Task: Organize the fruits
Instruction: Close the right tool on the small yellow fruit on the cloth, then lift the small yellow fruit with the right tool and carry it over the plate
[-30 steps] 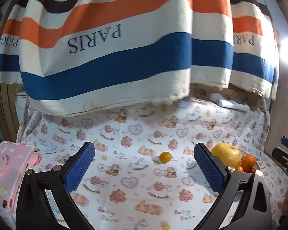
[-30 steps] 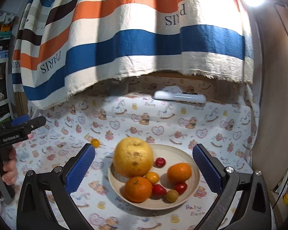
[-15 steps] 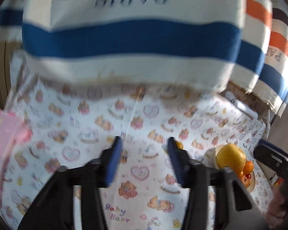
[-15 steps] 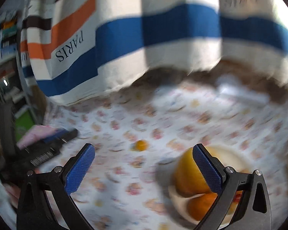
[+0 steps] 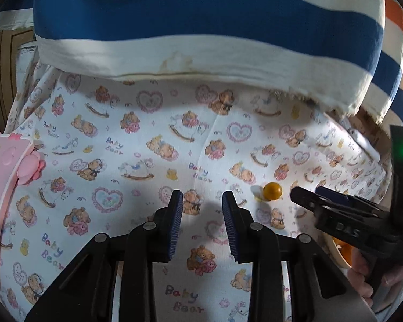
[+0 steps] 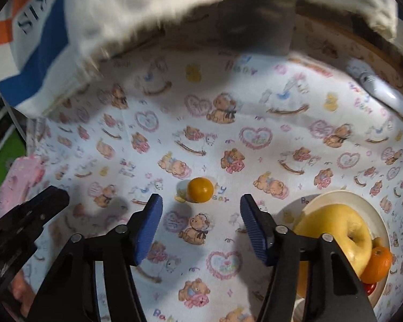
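Note:
A small orange fruit [image 6: 200, 189] lies alone on the bear-print cloth; it also shows in the left wrist view [image 5: 272, 191]. My right gripper [image 6: 201, 209] is open and empty, low over the cloth, with the small fruit just ahead between its blue pads [image 6: 147, 229]. A cream plate [image 6: 373, 214] at the right holds a big yellow fruit [image 6: 335, 230], an orange [image 6: 377, 264] and a red fruit. My left gripper [image 5: 201, 214] is open with a narrow gap, empty, left of the small fruit.
A striped "PARIS" cloth [image 5: 201, 26] hangs over the back of the table. A pink toy box [image 5: 2, 187] sits at the left edge. A white oblong device [image 6: 376, 86] lies at the back right.
My right gripper swung left from the plate and dropped toward the small orange fruit. My left gripper's jaws narrowed and it moved lower over the cloth.

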A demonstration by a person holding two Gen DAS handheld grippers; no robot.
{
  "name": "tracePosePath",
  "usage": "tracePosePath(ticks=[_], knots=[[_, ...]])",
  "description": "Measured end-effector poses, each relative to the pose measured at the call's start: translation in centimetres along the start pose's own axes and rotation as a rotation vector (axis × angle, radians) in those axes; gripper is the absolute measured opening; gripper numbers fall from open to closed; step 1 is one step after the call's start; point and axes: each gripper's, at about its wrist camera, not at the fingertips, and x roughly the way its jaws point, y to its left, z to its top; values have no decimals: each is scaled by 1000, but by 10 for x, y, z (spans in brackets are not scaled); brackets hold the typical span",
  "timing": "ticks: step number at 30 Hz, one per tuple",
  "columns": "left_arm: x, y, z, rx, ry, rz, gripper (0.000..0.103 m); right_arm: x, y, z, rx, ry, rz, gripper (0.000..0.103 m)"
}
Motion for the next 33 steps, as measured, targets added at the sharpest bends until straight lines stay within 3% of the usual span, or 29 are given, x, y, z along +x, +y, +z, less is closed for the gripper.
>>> tracePosePath(ticks=[4, 13, 16, 28, 33], knots=[[-1, -2, -1, 33, -31, 82, 29, 13, 3, 3, -4, 13, -1, 52], [2, 3, -2, 13, -11, 73, 29, 42, 2, 7, 37, 55, -8, 41], [0, 0, -2, 24, -19, 80, 29, 49, 2, 8, 53, 63, -11, 30], [-5, -3, 1, 36, -35, 88, 29, 57, 0, 13, 40, 64, -26, 30], [1, -6, 1, 34, 12, 73, 34, 35, 0, 0, 45, 53, 14, 29]])
